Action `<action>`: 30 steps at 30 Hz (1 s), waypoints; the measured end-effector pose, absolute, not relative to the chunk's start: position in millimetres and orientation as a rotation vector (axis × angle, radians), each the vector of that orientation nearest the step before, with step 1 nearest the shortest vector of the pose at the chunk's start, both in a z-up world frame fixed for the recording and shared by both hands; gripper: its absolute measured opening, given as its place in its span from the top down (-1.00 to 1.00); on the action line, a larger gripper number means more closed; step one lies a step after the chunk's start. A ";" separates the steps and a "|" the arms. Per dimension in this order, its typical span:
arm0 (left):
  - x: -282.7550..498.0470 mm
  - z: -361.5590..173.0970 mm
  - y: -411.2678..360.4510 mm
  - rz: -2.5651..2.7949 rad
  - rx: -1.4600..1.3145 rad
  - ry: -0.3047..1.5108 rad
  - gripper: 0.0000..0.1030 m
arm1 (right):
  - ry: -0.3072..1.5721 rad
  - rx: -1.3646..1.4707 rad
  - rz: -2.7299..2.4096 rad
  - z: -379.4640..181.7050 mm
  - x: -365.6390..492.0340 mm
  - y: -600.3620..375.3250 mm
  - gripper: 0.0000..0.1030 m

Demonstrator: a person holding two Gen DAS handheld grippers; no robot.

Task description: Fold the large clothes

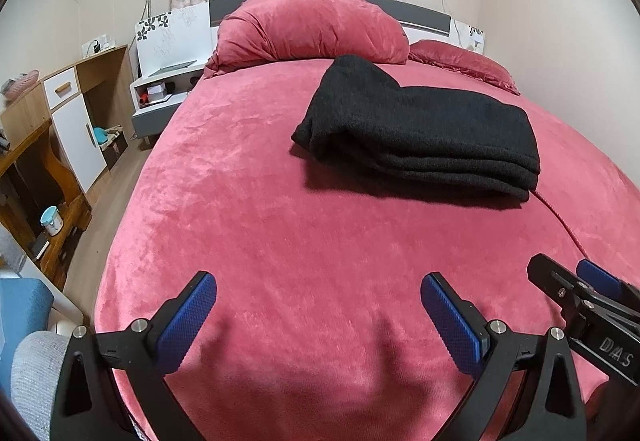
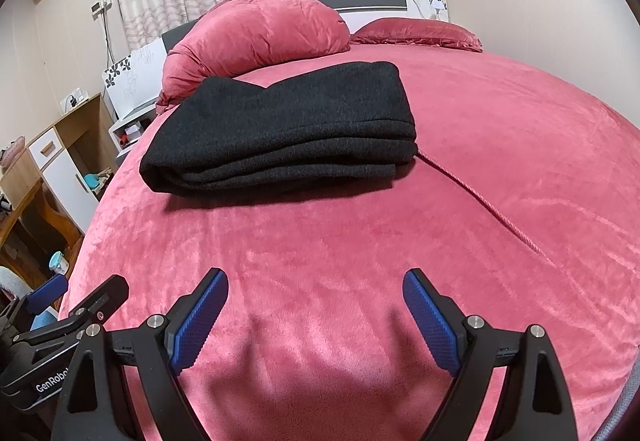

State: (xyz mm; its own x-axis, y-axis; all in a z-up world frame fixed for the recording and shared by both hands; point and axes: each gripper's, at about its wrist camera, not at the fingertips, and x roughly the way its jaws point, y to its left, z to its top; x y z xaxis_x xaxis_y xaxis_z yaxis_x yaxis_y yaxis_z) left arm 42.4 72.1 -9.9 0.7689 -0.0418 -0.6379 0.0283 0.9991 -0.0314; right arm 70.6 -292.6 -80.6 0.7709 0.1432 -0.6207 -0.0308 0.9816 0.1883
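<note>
A dark grey knitted garment [image 1: 416,129] [image 2: 284,133] lies folded in a thick stack on the pink bed [image 1: 280,241] [image 2: 480,161], toward the headboard. My left gripper [image 1: 318,305] hovers over the near part of the bed, well short of the stack, jaws wide apart and empty. My right gripper [image 2: 316,305] hangs beside it at the same distance, also open with nothing between its blue pads. Each gripper shows at the edge of the other's view: the right one [image 1: 576,281] and the left one [image 2: 80,293].
A rolled pink quilt [image 1: 312,29] and a pink pillow [image 1: 460,61] lie at the head of the bed. A pink cord [image 2: 480,201] runs across the cover right of the stack. Wooden cabinets [image 1: 60,129] and a white nightstand [image 1: 160,93] stand left of the bed.
</note>
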 end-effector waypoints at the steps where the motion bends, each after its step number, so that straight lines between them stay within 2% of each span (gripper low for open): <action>1: 42.4 -10.4 71.3 -0.038 -0.019 0.693 -0.99 | 0.685 0.172 0.095 -81.0 70.5 -292.7 -0.76; 30: 47.6 -19.1 72.5 -0.030 -0.015 0.727 -0.99 | 0.708 0.198 0.100 -87.9 72.6 -296.9 -0.76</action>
